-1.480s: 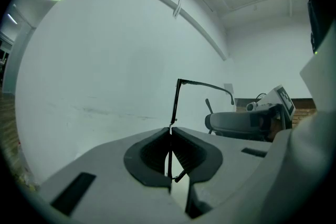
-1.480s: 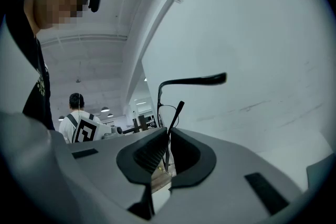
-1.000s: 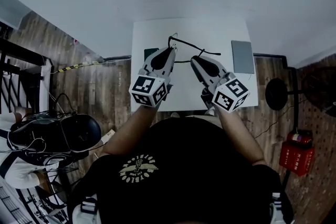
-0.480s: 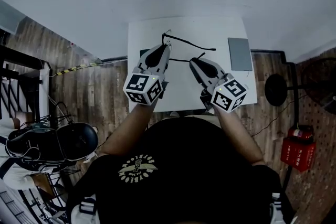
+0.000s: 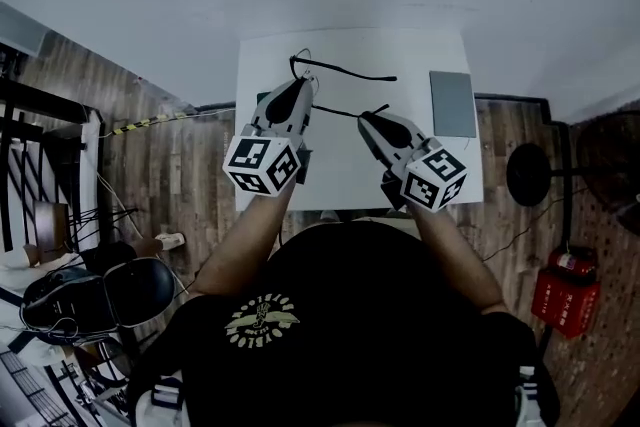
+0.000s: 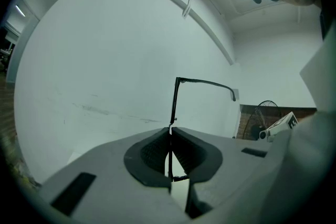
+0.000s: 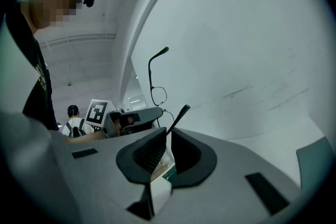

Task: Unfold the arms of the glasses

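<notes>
**Position.** The glasses [image 5: 345, 72] were held off the table [image 5: 345, 177], over its far half towards the far-left corner, and carried between the two tools.

**Tools.**
- The left gripper [image 5: 304, 81] was closed on the thin black front frame [image 6: 172, 105], which ran edge-on between its pads with no gap showing on either side.
- The right gripper [image 5: 366, 116] was closed on the end of the near arm [image 7: 180, 111], with only the black tip standing out past its pads.

**Arms.** The far arm [image 6: 203, 82] stood out at about a right angle from the frame and appeared fully opened. The near arm ran from the frame across to the right gripper. Its angle at the hinge could not be read with certainty in any view.

**Other items.** A grey slab [image 5: 452, 103] lay by the table's right edge, well apart from the glasses. A dark green item [image 5: 262, 98] lay at the left edge, mostly hidden below the left gripper.

**Assessment.** One arm was judged done and the second was in hand, so the task was in its last step. The next move would call for the left gripper to hold the frame fixed. The right gripper would then carry the tip outward in an arc about the hinge until that arm lay parallel with the far one. Pull along the arm's length should be avoided, since the frame is thin and the grip narrow.
</notes>
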